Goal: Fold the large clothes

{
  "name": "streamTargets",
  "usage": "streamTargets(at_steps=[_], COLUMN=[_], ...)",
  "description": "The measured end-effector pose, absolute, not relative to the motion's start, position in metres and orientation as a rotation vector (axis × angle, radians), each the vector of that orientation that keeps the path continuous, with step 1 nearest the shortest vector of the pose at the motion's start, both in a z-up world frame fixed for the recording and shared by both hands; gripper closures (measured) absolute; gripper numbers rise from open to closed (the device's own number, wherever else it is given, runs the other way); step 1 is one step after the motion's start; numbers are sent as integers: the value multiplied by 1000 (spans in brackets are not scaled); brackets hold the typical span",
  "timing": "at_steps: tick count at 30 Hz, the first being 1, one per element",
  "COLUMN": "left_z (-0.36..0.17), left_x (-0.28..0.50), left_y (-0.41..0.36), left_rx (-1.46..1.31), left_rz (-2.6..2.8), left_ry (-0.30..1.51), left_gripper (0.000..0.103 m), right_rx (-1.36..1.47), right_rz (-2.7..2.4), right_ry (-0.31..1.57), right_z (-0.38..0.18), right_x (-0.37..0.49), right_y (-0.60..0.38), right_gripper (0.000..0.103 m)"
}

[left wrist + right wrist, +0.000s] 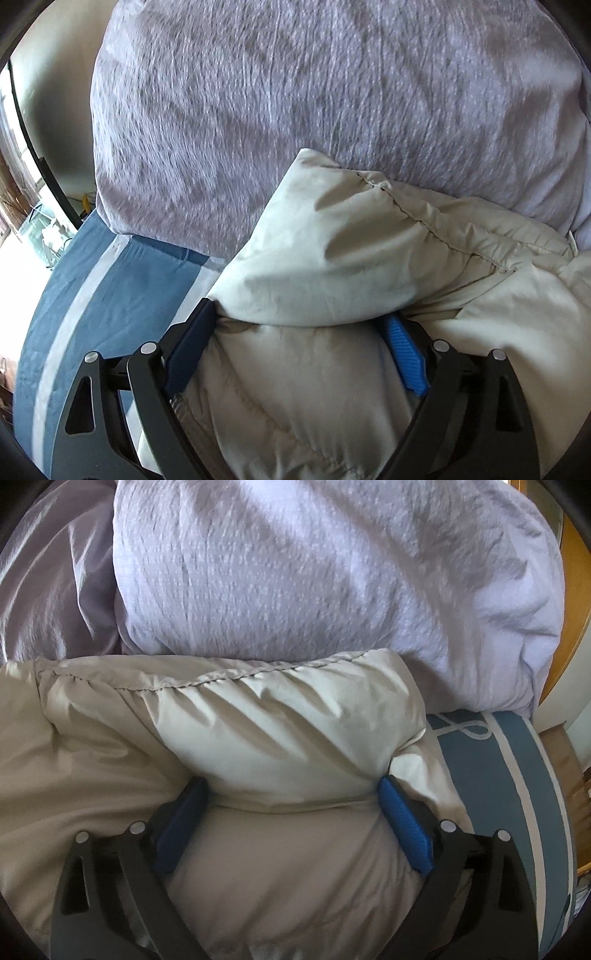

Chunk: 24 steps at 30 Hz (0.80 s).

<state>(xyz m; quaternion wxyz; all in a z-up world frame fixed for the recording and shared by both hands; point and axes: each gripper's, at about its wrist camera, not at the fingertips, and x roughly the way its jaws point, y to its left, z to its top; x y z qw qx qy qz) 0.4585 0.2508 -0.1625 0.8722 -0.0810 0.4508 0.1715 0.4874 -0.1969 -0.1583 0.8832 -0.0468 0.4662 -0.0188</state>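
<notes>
Jacket (332, 266) on bed (92, 295), against pillow (295, 110) | left tongs (299, 332), right tongs (295, 805) spread wide, clamped on puffy fold | lay fold squarely, flatten before releasing.

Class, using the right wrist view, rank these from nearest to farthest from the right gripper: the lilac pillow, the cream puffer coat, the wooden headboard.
1. Cream puffer coat: bulging between the right gripper's jaws.
2. Lilac pillow: just beyond the coat, filling the top.
3. Wooden headboard: behind the pillow, at the far right edge.
</notes>
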Motion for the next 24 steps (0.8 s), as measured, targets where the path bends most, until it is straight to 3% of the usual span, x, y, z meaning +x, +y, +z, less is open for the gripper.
streamTargets(at_steps=[9, 24], left_z=[-118, -170], left_x=[412, 396], left_y=[279, 309], left_rx=[-244, -451], left_rz=[288, 143], left_ry=[947, 1135], left_gripper=[16, 16], right_rx=[72, 480], right_rz=[-22, 77], right_ry=[1009, 1253], right_z=[-110, -145], right_x=[449, 407], right_y=[-257, -312], right_gripper=[13, 10])
